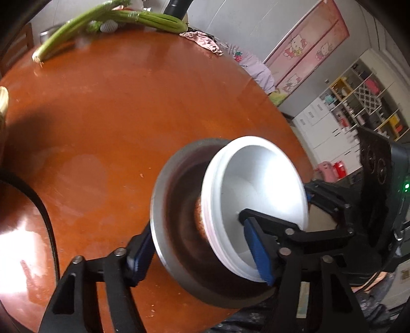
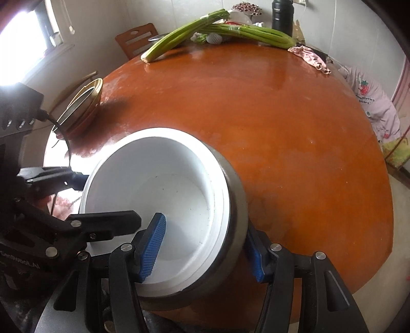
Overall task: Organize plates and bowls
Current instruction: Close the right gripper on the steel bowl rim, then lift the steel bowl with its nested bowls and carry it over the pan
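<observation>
A white bowl (image 1: 256,179) (image 2: 164,189) sits nested in a wider metal bowl (image 1: 179,225) (image 2: 235,205) near the front edge of the round orange-brown table (image 1: 123,102) (image 2: 282,123). My left gripper (image 1: 200,253) (image 2: 110,199) straddles the stack's wall, one blue pad (image 1: 142,256) against the metal outside and the other inside the white bowl. My right gripper (image 2: 203,251) (image 1: 276,202) grips the neighbouring stretch of rim the same way, with one blue pad (image 2: 152,246) inside the white bowl and one outside the metal. Both look shut on the stack.
A stack of gold-rimmed bowls (image 2: 84,102) stands at the table's left edge. Long green stalks (image 1: 115,18) (image 2: 205,28), a pink cloth (image 1: 205,42) (image 2: 310,57) and a black bottle (image 2: 282,15) lie at the far side. A wooden chair (image 2: 135,38) stands behind the table.
</observation>
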`<state>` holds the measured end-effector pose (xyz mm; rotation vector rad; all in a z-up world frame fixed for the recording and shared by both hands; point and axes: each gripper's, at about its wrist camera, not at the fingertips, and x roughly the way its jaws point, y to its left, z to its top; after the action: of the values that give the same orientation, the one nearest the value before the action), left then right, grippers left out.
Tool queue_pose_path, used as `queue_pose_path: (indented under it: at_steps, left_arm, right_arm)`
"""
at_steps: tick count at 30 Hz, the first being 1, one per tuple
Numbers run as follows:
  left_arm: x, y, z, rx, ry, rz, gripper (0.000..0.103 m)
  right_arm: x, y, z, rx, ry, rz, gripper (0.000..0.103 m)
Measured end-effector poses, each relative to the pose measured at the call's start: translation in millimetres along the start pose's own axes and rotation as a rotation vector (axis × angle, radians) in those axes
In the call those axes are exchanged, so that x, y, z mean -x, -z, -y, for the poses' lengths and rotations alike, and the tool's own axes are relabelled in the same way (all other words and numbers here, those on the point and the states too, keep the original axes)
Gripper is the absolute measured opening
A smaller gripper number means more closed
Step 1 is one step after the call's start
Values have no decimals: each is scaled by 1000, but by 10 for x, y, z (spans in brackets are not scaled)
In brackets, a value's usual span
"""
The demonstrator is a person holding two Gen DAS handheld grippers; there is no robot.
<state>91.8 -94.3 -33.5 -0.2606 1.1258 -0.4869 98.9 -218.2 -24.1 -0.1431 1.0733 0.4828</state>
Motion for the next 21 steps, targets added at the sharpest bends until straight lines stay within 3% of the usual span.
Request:
queue_pose_path:
  at_steps: [11, 21]
  left_arm:
    - [303, -14, -220, 43, -40, 78, 59]
    - [922, -88, -654, 112, -91, 194, 59]
  right_arm:
    - [-41, -225, -220, 15, -52, 23, 56]
    - [-21, -873, -810, 111, -129, 77, 56]
